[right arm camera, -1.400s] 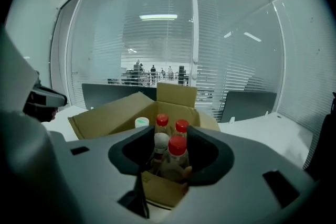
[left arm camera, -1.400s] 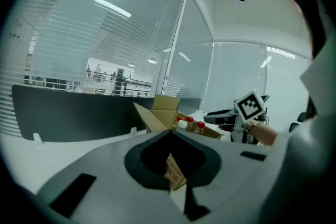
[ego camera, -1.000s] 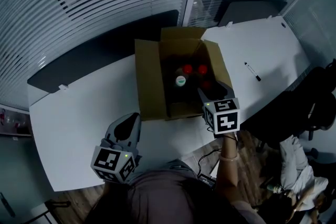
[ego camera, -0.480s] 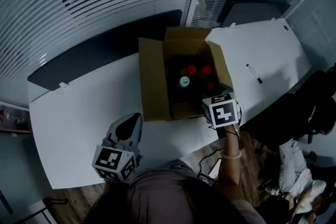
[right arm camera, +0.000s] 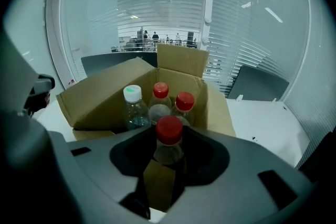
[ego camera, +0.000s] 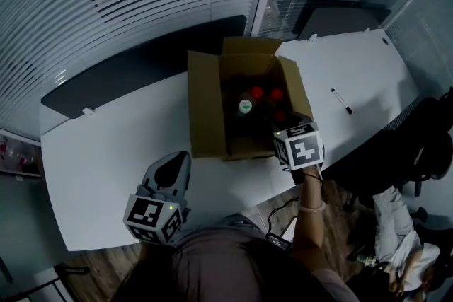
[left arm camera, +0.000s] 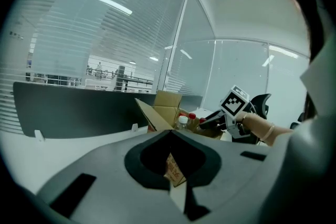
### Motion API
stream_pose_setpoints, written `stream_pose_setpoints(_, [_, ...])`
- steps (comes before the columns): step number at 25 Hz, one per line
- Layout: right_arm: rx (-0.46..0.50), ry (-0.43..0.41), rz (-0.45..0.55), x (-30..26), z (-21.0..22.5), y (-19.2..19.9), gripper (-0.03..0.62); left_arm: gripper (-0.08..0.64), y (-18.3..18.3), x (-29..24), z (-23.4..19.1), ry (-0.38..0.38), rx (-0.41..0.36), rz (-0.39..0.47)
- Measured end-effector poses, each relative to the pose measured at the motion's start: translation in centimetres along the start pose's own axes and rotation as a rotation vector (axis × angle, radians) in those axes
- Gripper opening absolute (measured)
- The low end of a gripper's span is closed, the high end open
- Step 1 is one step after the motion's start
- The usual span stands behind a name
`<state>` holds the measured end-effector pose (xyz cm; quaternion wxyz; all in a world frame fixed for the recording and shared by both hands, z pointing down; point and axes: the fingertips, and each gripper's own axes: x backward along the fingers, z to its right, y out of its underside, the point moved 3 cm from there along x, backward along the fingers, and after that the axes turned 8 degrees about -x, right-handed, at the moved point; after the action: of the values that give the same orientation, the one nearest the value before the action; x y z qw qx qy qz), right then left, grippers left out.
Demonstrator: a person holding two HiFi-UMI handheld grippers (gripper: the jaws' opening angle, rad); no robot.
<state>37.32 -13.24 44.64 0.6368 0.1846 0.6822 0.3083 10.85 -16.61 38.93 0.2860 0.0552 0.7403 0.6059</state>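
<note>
Right gripper (right arm camera: 167, 176) — jaws stood apart, straddling red-capped bottle (right arm camera: 168, 152) in box (right arm camera: 100, 94). Judged best: squared below cap (right arm camera: 169, 129) (neighbours (right arm camera: 184, 105) close). Left gripper (ego camera: 172, 167) hung closed, empty.

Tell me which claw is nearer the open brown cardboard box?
Right. The right claw sits at the near right corner of the brown cardboard box; the left claw hangs apart, above the white table.

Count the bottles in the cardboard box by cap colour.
Red-cap bottles: 3
White-cap bottle: 1
Total: 4
</note>
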Motion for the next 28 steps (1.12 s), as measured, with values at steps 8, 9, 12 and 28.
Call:
stream_pose_setpoints(8, [-0.019,-0.057,0.098,2.0,0.3,0.0,0.169,0.008,-0.1,1.6,1.3,-0.047,-0.006,0.026])
stream_pose_setpoints(9, [-0.015,-0.063,0.115,2.4,0.2,-0.3,0.169,0.008,0.0,1.8,1.6,-0.052,-0.008,0.029])
stream_pose_setpoints(12, [0.013,-0.078,0.156,3.5,-0.1,-1.1,0.169,0.008,0.6,2.3,2.1,-0.066,-0.008,0.035])
stream_pose_setpoints(28, [0.111,-0.135,0.360,10.9,-0.2,-4.9,0.169,0.008,2.7,6.3,6.3,-0.190,0.065,0.059])
